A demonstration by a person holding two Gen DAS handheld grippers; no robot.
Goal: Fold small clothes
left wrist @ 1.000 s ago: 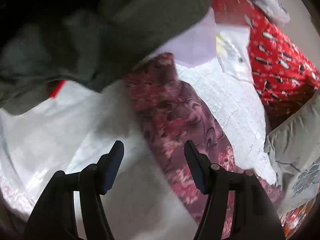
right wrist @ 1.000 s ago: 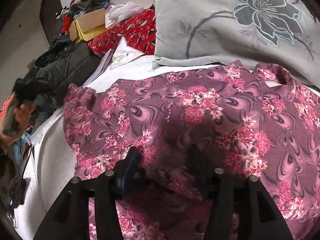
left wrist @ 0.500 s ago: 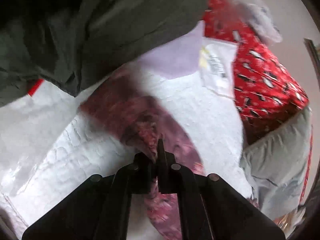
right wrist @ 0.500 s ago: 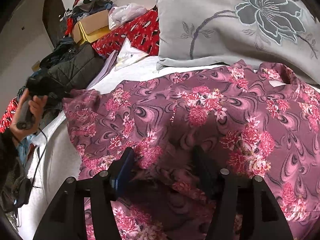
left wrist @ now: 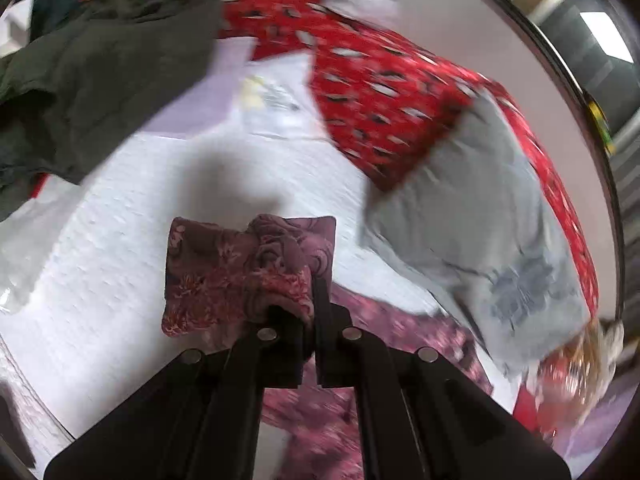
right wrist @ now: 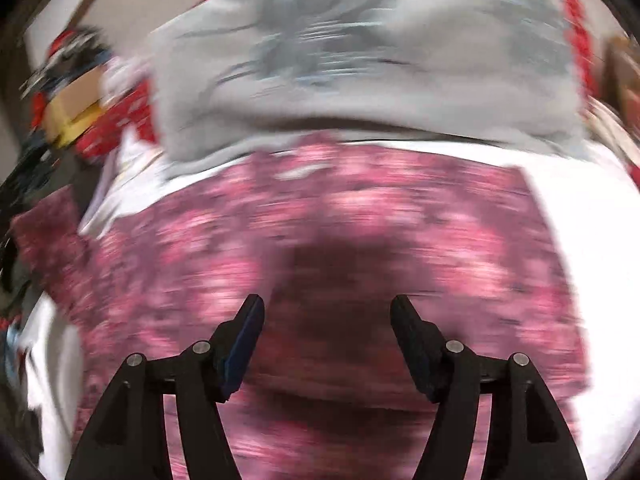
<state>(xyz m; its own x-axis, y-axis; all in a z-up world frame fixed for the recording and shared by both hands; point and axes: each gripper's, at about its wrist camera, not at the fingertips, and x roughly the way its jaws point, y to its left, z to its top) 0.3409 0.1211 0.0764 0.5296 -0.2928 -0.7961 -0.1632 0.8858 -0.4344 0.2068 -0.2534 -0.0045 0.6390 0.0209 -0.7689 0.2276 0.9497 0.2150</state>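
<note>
The floral garment [left wrist: 224, 276] lies on our white bedspread [left wrist: 120, 240], one corner bunched and lifted in our left gripper [left wrist: 310, 292], whose jaws are clamped tight on the cloth. Our right gripper [right wrist: 326, 320] hangs over the garment's blurred middle, jaws opening, nothing between them. A grey pillow [right wrist: 360, 60] lies beyond.

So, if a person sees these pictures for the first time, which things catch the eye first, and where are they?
First, the pink floral garment, spread over the white bedcover in the middle. The left gripper is shut on a bunched corner of it, lifted off the cover; the right gripper hangs above the cloth, jaws opening, nothing between them. Behind lie a grey flowered pillow and a red patterned cloth.
</note>
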